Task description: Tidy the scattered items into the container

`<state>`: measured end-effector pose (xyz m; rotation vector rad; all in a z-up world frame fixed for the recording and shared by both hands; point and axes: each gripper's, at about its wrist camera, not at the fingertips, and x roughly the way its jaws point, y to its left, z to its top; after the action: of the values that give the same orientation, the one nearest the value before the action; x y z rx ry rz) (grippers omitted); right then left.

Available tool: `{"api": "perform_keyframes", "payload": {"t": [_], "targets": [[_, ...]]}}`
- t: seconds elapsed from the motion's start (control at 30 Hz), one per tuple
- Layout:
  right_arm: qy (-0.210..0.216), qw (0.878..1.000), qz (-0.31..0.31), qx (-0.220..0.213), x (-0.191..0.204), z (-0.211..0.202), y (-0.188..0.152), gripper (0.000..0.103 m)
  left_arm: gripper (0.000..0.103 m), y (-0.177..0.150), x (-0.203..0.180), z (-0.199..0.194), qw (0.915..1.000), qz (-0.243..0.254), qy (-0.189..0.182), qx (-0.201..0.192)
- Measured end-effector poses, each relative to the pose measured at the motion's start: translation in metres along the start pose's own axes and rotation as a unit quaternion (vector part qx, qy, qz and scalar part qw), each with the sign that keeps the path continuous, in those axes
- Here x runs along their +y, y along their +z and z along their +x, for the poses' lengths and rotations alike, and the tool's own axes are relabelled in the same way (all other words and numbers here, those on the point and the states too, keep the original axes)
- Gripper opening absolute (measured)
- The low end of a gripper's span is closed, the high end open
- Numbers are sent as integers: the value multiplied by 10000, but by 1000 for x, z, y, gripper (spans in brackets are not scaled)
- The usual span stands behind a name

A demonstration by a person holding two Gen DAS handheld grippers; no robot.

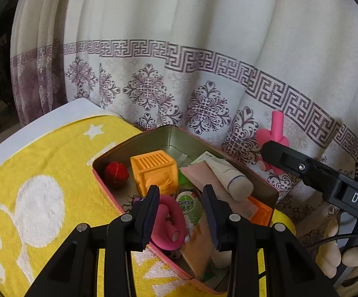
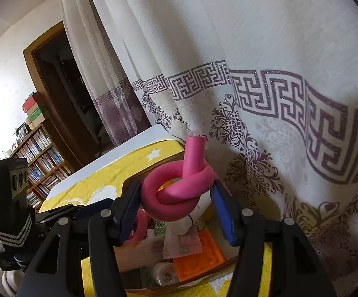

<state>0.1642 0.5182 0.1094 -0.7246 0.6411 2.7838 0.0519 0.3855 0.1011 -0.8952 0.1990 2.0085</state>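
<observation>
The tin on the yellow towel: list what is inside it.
Inside the tin: red ball, orange cube, Dettol bottle, white tube, pink foam roller, pink packet, flat orange piece. Whatever lies beneath these is covered.

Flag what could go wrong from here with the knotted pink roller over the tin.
1. The right hand-held gripper holds the knotted pink foam roller by its loop only; it may slip or twist.
2. The tin is already crowded: orange cube, white tube, another pink roller. A drop could bounce out.
3. The left hand-held gripper hovers over the tin, so the two could collide.
</observation>
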Motion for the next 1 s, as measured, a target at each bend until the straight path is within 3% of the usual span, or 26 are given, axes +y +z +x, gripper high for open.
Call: {"api": "perform_keyframes", "payload": {"t": [0.13, 0.2, 0.33, 0.37, 0.4, 0.43, 0.47, 0.53, 0.77, 0.97, 1.0], "targets": [[56, 10000, -41, 68, 3, 6, -1, 60, 38, 1, 11, -5, 9999, -112, 103, -23], [96, 9998, -98, 108, 7, 8, -1, 61, 54, 0, 15, -8, 9997, -167, 196, -59], [161, 9993, -264, 227, 18, 15, -4, 61, 60, -3, 23, -11, 9988, -294, 374, -140], [165, 9990, -322, 273, 21, 17, -5, 61, 67, -4, 25, -12, 9986, -346, 387, -140], [179, 9986, -381, 321, 24, 19, -6, 62, 82, -5, 28, -13, 9983, -411, 398, -148], [203, 9982, -424, 377, 27, 22, -7, 63, 87, -6, 31, -14, 9977, -491, 437, -184], [243, 9979, -430, 426, 29, 24, -8, 65, 88, -7, 33, -17, 9970, -556, 474, -237], [239, 9979, -378, 479, 29, 27, -10, 80, 88, -9, 36, -19, 9966, -627, 484, -231], [116, 9986, -229, 452, 14, 17, -12, 81, 88, -15, 44, -19, 9947, -840, 588, -44], [55, 9979, -412, 496, 6, 3, -23, 82, 88, -23, 34, -24, 9938, -687, 858, -140], [12, 9977, -469, 497, 6, 0, -25, 83, 95, -24, 32, -25, 9934, -701, 890, -166]]}}
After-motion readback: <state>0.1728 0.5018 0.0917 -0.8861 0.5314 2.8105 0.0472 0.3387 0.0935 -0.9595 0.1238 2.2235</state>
